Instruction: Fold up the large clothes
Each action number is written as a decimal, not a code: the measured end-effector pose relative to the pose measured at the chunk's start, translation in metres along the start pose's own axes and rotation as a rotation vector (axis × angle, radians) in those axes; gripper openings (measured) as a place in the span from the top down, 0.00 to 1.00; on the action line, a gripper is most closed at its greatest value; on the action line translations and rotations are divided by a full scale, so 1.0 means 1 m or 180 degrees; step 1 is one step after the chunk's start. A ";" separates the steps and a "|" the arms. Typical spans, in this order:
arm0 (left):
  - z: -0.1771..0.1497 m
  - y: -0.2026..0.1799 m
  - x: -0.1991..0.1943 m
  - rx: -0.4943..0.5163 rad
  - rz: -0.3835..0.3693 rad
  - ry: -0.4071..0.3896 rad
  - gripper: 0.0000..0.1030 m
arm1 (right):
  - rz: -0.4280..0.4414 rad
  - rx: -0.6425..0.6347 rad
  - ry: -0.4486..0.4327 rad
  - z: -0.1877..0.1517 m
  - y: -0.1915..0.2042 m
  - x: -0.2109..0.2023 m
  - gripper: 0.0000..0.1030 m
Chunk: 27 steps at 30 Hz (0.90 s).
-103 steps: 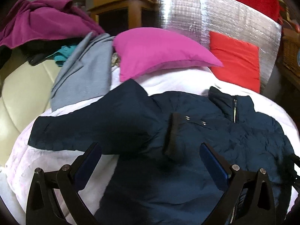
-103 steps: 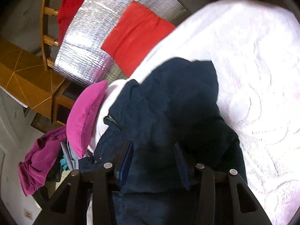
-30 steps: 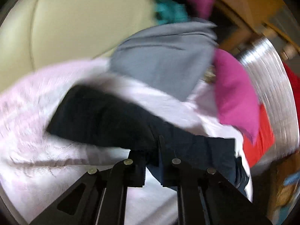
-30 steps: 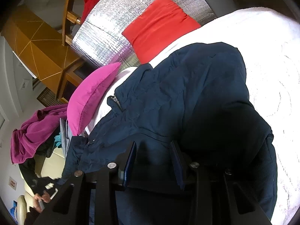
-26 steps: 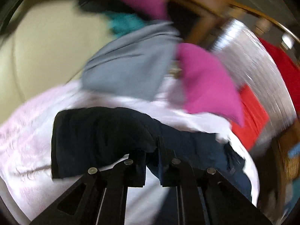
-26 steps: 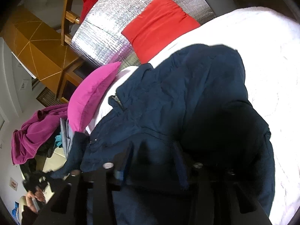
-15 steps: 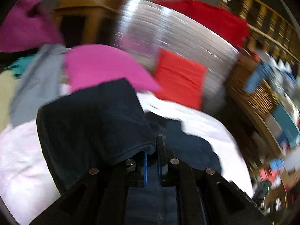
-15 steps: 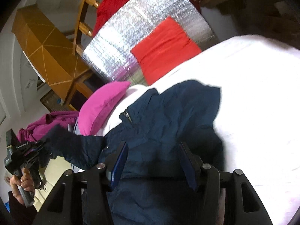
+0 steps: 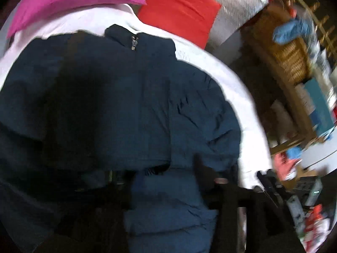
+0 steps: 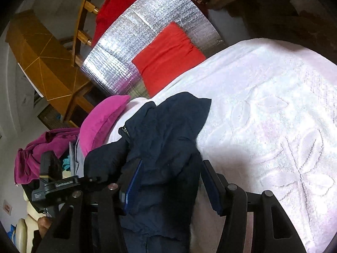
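A dark navy padded jacket (image 9: 126, 116) lies on a white textured bedspread (image 10: 273, 116), its collar and zip toward the pillows. In the left wrist view its left sleeve is folded across the body, and my left gripper's fingers are hidden in the dark blur at the bottom. In the right wrist view the left gripper (image 10: 92, 179) is at the left with the sleeve (image 10: 105, 158) at its tips. My right gripper (image 10: 170, 187) is open, its jaws astride the jacket's (image 10: 168, 137) right side.
A magenta pillow (image 10: 101, 122) and a red pillow (image 10: 168, 57) lie at the head of the bed against a silver foil board (image 10: 137, 31). Purple and grey clothes (image 10: 42, 143) are piled at the left. Wicker shelves (image 9: 294, 63) stand to the right.
My left gripper carried the jacket sleeve from the left over onto the jacket's body. My right gripper opened wider and stayed over the jacket's right side.
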<state>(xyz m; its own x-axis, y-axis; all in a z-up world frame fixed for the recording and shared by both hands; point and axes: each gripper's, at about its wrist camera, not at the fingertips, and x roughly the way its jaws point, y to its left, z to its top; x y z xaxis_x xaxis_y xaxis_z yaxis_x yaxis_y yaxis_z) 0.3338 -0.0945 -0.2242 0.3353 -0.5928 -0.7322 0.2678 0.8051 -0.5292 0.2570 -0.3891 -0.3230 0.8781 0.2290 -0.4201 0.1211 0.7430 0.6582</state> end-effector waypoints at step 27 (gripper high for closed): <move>0.012 0.155 -0.069 -0.0866 0.1030 -0.0625 0.20 | -0.1033 -0.2647 0.0425 -0.065 0.220 0.166 0.20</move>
<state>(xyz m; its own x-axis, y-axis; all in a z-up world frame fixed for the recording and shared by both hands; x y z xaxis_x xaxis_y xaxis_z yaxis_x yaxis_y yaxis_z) 0.3629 0.0707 -0.2507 0.5341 -0.2817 -0.7971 -0.1165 0.9093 -0.3994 0.3998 -0.1465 -0.2885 0.7917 -0.0386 -0.6097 -0.0657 0.9868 -0.1478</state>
